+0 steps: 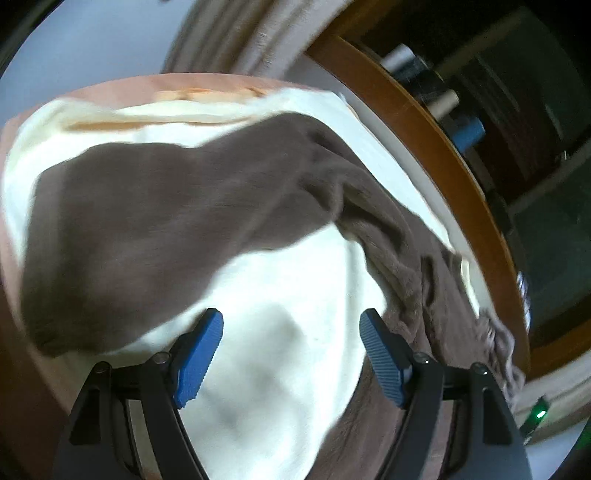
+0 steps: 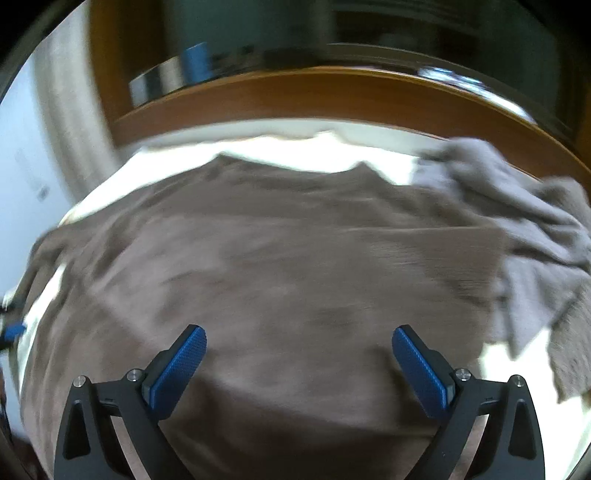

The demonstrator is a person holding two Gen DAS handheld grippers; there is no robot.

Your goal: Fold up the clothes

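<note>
Brown garment [image 2: 295, 266] is lying spread on the bed [image 1: 388, 155]; both tongs [image 1: 291, 332] [image 2: 299, 347] are hovering wide, empty, probably needing an edge to grasp next.

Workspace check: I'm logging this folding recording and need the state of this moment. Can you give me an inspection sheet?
Surface: white sheet over a bed, pinkish cover at its far edge.
Job's things: brown garment spread across the sheet, rumpled along one side; a lighter grey garment bunched beside it.
Clutter: nothing seen on the sheet besides clothes.
Grippers: left gripper and right gripper both have jaws open, holding nothing.
Cables: nothing seen.
Surroundings: wooden frame along the bed, shelves with blurred items behind, curtain.
</note>
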